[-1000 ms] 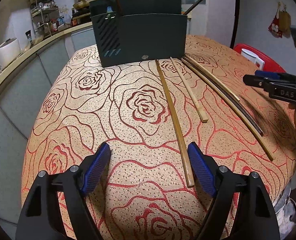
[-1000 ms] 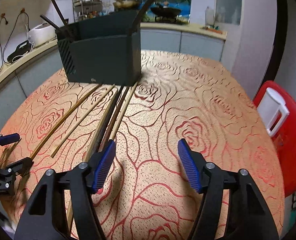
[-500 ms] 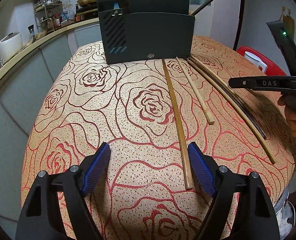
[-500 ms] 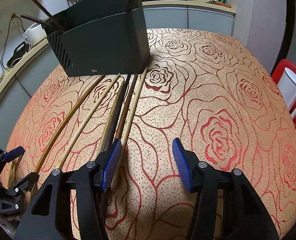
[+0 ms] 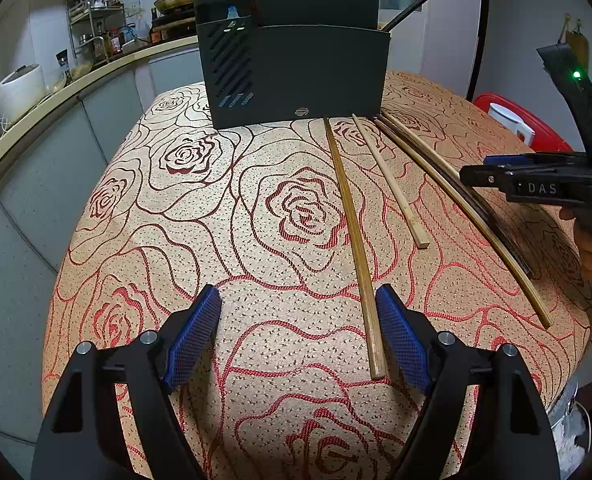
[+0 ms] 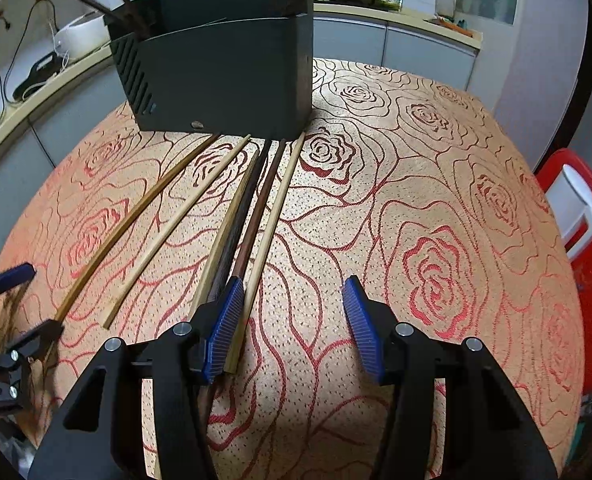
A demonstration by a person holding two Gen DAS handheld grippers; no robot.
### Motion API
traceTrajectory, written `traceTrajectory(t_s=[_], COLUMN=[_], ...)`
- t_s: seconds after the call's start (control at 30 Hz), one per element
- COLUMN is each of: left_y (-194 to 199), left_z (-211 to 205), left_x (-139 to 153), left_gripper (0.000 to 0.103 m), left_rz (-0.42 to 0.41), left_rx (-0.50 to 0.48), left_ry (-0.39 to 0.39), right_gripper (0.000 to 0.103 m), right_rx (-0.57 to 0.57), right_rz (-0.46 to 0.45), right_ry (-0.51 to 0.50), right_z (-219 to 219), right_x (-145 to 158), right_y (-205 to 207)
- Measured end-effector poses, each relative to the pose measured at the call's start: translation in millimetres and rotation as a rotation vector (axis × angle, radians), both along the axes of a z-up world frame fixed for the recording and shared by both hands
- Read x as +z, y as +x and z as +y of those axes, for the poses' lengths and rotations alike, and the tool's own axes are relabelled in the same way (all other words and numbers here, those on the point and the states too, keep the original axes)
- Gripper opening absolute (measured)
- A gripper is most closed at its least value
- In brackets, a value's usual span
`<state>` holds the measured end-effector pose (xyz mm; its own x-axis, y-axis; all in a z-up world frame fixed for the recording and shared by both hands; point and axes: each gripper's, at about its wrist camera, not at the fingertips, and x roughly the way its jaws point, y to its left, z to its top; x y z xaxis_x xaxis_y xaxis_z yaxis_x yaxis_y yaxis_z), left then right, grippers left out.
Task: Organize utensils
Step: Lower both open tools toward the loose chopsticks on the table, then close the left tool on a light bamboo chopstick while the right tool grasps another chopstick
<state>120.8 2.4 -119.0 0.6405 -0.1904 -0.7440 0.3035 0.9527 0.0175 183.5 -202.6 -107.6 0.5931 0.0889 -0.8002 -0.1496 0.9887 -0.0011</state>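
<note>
- The left claw [image 5: 297, 336] has two black plastic arms shaped like thick frames with holes cut in them.
- Its fingers [image 5: 194, 336] wear blue pads with a tiny criss-cross pattern.
- Small round silver screws sit on top of each arm.
- The right claw [image 6: 292, 328] looks the same: black arms, silver screws, blue pads [image 6: 361, 330] with fine lines.
- Seen from the left camera, the right claw's side has white letters "DAS".
- A black curved handle rises behind it with a little green light.

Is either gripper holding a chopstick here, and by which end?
Neither. Left gripper and right gripper are open, pads pressing nothing; all chopsticks lie on the table.
</note>
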Motion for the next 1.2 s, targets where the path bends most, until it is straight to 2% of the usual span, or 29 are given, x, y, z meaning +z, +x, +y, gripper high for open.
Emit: traceTrajectory(t_s=[0.2, 0.33, 0.47, 0.63, 0.77, 0.97, 1.07, 1.2], left_y=[-0.1, 0.8, 0.3, -4.0, -5.8, -3.3, -3.9, -5.4], left_z=[0.3, 1.2, 1.1, -3.1, -5.9, -0.3, 0.0, -2.3], left_x=[0.0, 0.1, 0.2, 1.7, 2.5, 3.2, 3.6, 3.5], left_gripper=[0.077, 0.077, 0.075, 0.061, 0.053, 0.044, 0.04, 0.034], left_rz=[0.001, 0.001, -0.001, -0.013, -0.023, -0.024, -0.029, -0.034], left_rx=[0.003, 0.008, 0.007, -0.022, -0.028, 0.003, -0.003, -0.019], left_ry=[0.0, -0.001, -0.001, 0.002, 0.01, 0.004, -0.002, -0.004], right_gripper=[0.05, 0.05, 0.047, 0.034, 0.029, 0.027, 0.027, 0.027], right_rx=[-0.03, -0.062, -0.033, 0.016, 0.049, -0.007, 0.031, 0.046], right_rz=[-0.037, -0.067, -0.109, -0.093, -0.102, -0.108, -0.106, -0.105], right_ry=[-0.073, -0.022, 0.03, 0.009, 0.022, -0.009, 0.034, 0.03], right_z=[-5.1, -20.8, -22.1, -12.6, -10.6, -17.5, -16.5, -10.4], right_x=[1.4, 3.2, 7.7, -3.5, -5.7, -7.6, -7.7, -9.1], right_y=[-8.5, -15.1, -28.1, -35.0, -40.7, -41.8, -44.1, -43.3])
